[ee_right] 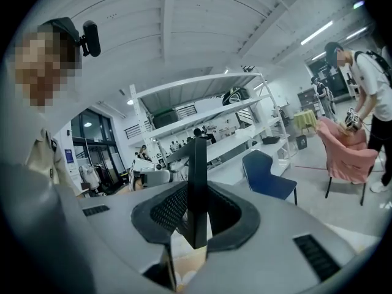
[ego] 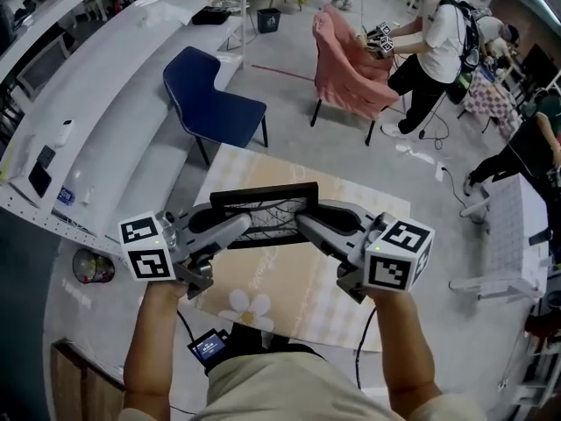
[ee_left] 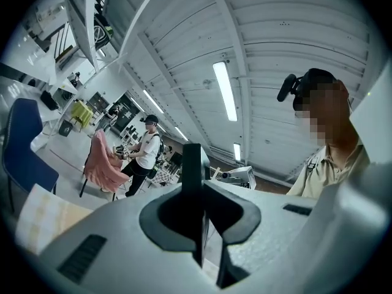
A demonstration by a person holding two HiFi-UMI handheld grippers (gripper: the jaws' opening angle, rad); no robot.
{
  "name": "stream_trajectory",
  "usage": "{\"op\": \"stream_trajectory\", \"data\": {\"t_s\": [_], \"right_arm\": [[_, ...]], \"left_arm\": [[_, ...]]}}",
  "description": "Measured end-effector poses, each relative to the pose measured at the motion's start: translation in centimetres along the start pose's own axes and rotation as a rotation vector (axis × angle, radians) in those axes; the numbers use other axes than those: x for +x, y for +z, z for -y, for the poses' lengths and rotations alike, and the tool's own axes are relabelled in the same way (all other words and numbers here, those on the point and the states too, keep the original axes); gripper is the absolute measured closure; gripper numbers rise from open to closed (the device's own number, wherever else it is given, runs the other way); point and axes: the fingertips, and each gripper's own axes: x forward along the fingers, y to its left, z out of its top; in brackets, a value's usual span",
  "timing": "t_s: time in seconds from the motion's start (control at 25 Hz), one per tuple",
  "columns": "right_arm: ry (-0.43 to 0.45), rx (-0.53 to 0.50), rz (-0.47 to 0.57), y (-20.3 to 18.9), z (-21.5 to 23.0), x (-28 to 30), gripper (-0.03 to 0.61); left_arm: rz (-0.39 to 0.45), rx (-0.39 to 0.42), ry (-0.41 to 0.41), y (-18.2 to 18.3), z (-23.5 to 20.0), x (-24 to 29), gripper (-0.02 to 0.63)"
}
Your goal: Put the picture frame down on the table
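The picture frame [ego: 263, 202], thin and black with a wiry, tree-like pattern inside it, hangs in the air above a table, carried between two hand-held grippers; it has not yet touched down.

From the head view, a long white counter [ego: 114, 86] runs along the left of a large workshop floor. The table [ego: 307, 296] fills the middle, under a pale checked cloth with a daisy print [ego: 249, 306] near the holder's body. Beyond it stands a blue chair [ego: 215, 103]; further off is a chair draped in pink fabric [ego: 351, 64], with another person [ego: 429, 46] bending over it.

The left gripper [ego: 238, 224] reaches in from the left and the right gripper [ego: 307, 224] from the right, each with a marker cube near the holder's hand; they meet the frame at its two side edges, roughly level with each other.

In the left gripper view the frame's edge stands as a narrow dark bar between the jaws, which are pressed against it; the right gripper view shows the same, its jaws clamped on the opposite edge, with cloth visible below.

The risks, as a judgement: each grip is only on a thin edge, so if one hand drops faster than the other the frame could twist and slide out of the pads. If one claw lets go before the frame rests on the cloth, the free side would swing down and knock the table. If the frame is set down on its edge and not laid flat, it could topple.
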Motion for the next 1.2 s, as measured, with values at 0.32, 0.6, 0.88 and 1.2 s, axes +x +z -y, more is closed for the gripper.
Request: {"op": "stream_trajectory", "data": {"t_s": [0.32,0.6,0.88,1.2], "right_arm": [[-0.024,0.045,-0.033,-0.5,4.3,4.3,0.492],[-0.051,0.101,-0.088,-2.3,7.6,8.5,0.492],[-0.048,0.157,-0.125,-4.9,9.8,11.9,0.491],[-0.081,0.234,-0.186,-9.2,14.4,15.9,0.489]], "left_arm": [[-0.007,-0.056,0.001,0.1,-6.3,-0.5,0.574],[-0.010,-0.145,0.014,-1.2,-11.7,-1.6,0.572],[-0.027,-0.194,0.051,-2.6,-15.8,-3.3,0.570],[-0.078,-0.267,0.119,-6.1,-22.4,-3.9,0.556]]}}
